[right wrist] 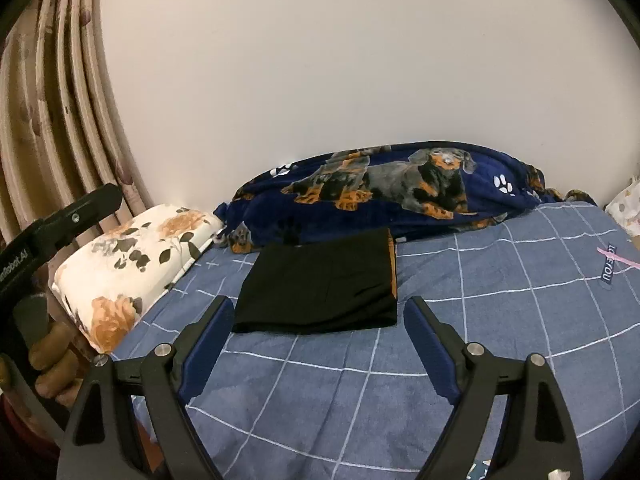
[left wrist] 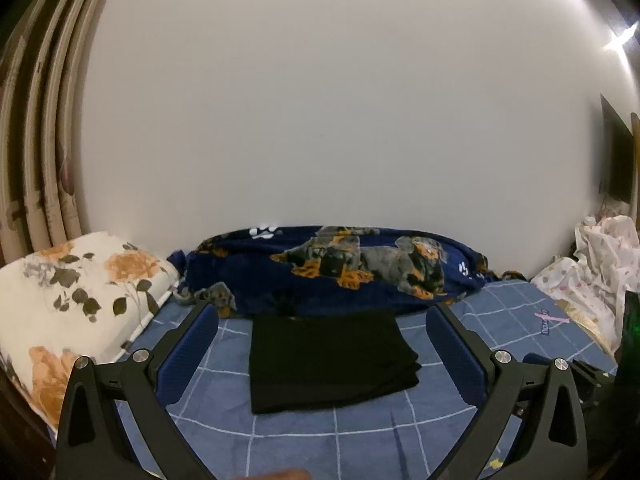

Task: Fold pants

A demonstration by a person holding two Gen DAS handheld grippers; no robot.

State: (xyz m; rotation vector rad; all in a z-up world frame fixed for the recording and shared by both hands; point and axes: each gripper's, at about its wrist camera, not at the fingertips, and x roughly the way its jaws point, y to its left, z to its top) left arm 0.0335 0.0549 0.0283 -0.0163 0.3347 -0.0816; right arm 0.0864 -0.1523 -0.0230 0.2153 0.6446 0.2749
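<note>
Item: folded black pants (left wrist: 328,360), long axis near-to-far on my bed (left wrist: 500,320), lying ahead of both spread tools, untouched

Pants (left wrist: 328,360): plain black, thin orange-brown strip along one edge in right wrist view
Bedsheet (right wrist: 500,300): dusty blue, white grid lines
Blanket (left wrist: 360,268): navy, grey-black-and-orange dachshund prints, white paw marks
Pillow (left wrist: 80,292): white, orange roses, dark grey-green leaves
Curtain (right wrist: 60,100): beige folds, faded purplish blotches
Wall (left wrist: 340,100): plain off-white
Gripper fingers (right wrist: 208,336): black frames, blue pads
</note>
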